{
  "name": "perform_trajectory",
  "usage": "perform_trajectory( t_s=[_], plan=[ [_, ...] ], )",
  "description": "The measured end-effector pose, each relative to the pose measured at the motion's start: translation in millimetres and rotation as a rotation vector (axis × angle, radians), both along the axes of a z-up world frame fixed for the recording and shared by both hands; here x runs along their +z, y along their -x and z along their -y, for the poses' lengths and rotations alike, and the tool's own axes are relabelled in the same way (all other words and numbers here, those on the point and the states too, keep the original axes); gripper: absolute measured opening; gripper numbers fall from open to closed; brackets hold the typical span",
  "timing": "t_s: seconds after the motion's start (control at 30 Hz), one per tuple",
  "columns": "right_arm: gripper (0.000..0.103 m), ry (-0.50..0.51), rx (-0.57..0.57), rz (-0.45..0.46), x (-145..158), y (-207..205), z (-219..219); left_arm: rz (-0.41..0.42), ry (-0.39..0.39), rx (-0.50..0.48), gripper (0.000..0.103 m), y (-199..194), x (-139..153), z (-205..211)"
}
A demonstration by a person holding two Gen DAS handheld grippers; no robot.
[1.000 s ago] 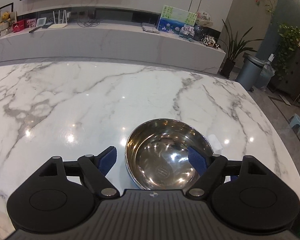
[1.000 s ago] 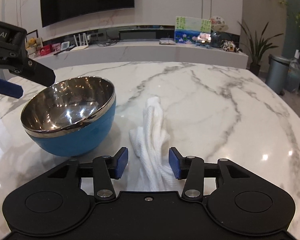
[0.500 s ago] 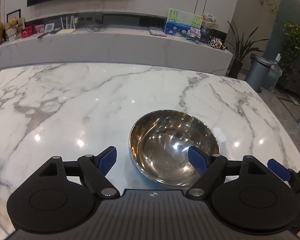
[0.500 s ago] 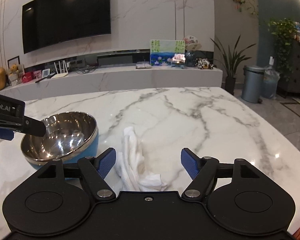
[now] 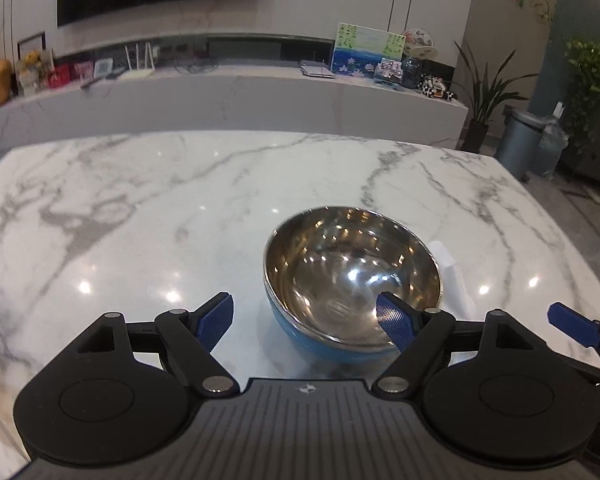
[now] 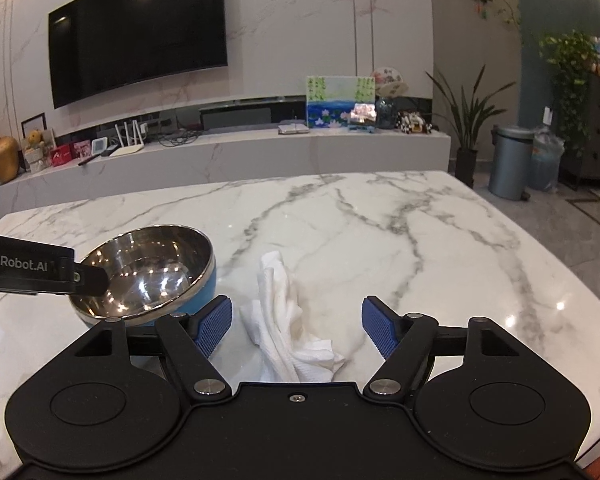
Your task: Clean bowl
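Note:
A steel bowl (image 5: 352, 276) with a blue outside sits on the marble table (image 5: 140, 208). My left gripper (image 5: 308, 318) is open above its near rim, the right pad over the bowl's inside and the left pad outside it. In the right wrist view the same bowl (image 6: 148, 270) lies at the left, with the left gripper's black finger across its rim. A crumpled white cloth (image 6: 288, 328) lies on the table between the wide-apart pads of my open right gripper (image 6: 296, 328). A strip of the cloth (image 5: 454, 276) shows just right of the bowl.
The marble table (image 6: 420, 248) stretches far ahead and to the right. Beyond it runs a long low cabinet (image 6: 220, 160) with small items, under a wall television (image 6: 136, 36). A bin (image 6: 510, 162) and potted plants stand on the floor at right.
Both grippers have pulled back and risen, so bowl and cloth look smaller. The right gripper has opened from narrow around the cloth to wide. The bowl and cloth stay put.

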State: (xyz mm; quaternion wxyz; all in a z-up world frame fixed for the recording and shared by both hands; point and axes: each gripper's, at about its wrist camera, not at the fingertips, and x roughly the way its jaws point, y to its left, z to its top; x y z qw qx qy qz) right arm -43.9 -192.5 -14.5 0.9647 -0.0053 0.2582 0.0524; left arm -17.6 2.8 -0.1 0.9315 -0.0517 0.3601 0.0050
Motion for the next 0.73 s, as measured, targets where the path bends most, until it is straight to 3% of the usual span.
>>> perform_trajectory(
  t_s=[0.4,0.73],
  plan=[
    [0.070,-0.011,0.008,-0.003,9.1,3.3,-4.1,0.022,-0.133,0.072,0.078,16.0,-3.4,8.5],
    [0.070,-0.005,0.017,0.025,13.6,20.1,-9.0,-0.003,-0.113,0.085,0.078,22.3,-0.3,7.5]
  ],
)
